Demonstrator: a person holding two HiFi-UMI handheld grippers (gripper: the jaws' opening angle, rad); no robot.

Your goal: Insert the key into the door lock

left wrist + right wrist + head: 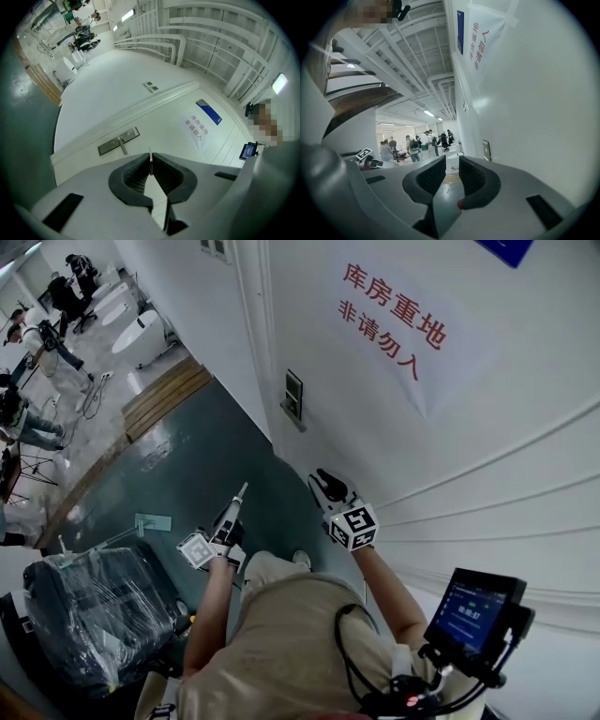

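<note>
Two bare forearms reach forward from the person's torso, the left forearm (pixel 210 601) and the right forearm (pixel 390 589), each hand carrying a gripper. The left gripper (pixel 240 491) points level, jaws pressed together on a thin key (pixel 150 161) that protrudes past their tips. To its right, the right gripper (pixel 324 482) tilts slightly down, jaws a little apart and empty.

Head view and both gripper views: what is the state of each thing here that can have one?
left gripper: jaws shut on the key.
key: held between the jaws, tip sticking out, not yet in the lock.
right gripper: jaws apart, nothing between them.
door: looks shut.
door lock: no key in it.
screen: lit.
</note>
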